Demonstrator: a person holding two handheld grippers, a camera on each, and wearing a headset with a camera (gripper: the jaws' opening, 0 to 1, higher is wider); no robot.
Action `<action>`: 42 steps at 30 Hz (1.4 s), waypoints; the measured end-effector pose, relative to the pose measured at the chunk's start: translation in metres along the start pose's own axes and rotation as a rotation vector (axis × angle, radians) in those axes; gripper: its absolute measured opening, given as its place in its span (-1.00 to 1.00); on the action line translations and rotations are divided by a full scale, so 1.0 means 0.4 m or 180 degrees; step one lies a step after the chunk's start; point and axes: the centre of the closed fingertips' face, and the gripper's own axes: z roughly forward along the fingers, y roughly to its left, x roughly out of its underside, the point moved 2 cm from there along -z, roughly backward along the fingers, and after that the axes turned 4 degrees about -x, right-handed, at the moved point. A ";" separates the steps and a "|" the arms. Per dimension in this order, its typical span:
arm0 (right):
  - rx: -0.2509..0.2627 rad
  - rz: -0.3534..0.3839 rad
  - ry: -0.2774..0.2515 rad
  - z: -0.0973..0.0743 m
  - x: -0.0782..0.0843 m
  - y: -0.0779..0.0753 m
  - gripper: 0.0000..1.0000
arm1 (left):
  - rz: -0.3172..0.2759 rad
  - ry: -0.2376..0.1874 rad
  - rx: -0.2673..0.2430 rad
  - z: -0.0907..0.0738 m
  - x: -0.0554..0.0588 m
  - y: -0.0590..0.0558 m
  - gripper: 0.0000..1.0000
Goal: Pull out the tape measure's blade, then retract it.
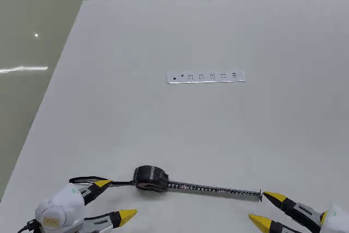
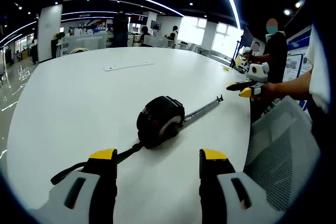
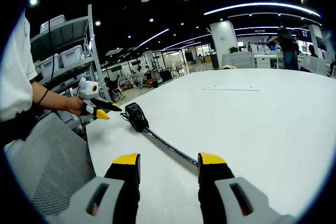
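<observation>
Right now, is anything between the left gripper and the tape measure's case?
Nothing visible: bare table lies between the open left gripper and the tape measure case; its black strap trails beside one jaw.

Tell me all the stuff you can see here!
Table: one, white, under everything.
Tape measure: one, black case, near edge, between the grippers.
Blade: one, dark, pulled out flat toward the right gripper.
Strap: one, black, beside the left gripper.
Socket strip: one, white, mid-table.
Mesh chair: one, grey, by the table edge.
Left gripper: yellow-tipped, open.
Right gripper: yellow-tipped, open.
</observation>
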 end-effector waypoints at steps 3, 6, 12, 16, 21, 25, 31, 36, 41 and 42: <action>0.0013 0.0002 -0.0012 -0.005 0.000 0.007 -0.13 | -0.0024 -0.0016 -0.0042 -0.011 0.003 0.000 0.24; 0.0032 0.0003 -0.0017 -0.010 0.001 0.013 -0.13 | -0.0066 -0.0032 -0.0069 -0.019 0.010 0.004 0.23; 0.0096 -0.0036 -0.0020 -0.019 -0.011 0.021 -0.12 | -0.0130 -0.0054 -0.0130 -0.037 0.022 -0.001 0.23; 0.0133 -0.0068 -0.0007 -0.022 -0.009 0.023 -0.12 | -0.0160 -0.0039 -0.0167 -0.046 0.038 -0.002 0.24; 0.0104 -0.0115 0.0044 -0.023 0.001 0.040 -0.09 | -0.0206 -0.0046 -0.0201 -0.061 0.044 -0.008 0.24; 0.0097 -0.0117 0.0069 -0.024 0.013 0.055 -0.09 | -0.0240 -0.0051 -0.0220 -0.071 0.053 -0.014 0.25; 0.0124 -0.0107 0.0077 -0.033 0.019 0.068 -0.05 | -0.0274 -0.0044 -0.0241 -0.085 0.071 -0.017 0.26; 0.0173 -0.0113 0.0073 -0.042 0.024 0.074 -0.02 | -0.0310 -0.0036 -0.0270 -0.101 0.079 -0.027 0.28; 0.0194 -0.0101 0.0065 -0.049 0.029 0.078 -0.03 | -0.0331 -0.0033 -0.0290 -0.109 0.091 -0.029 0.29; 0.0197 -0.0102 0.0066 -0.050 0.030 0.079 -0.03 | -0.0329 -0.0030 -0.0295 -0.109 0.092 -0.028 0.29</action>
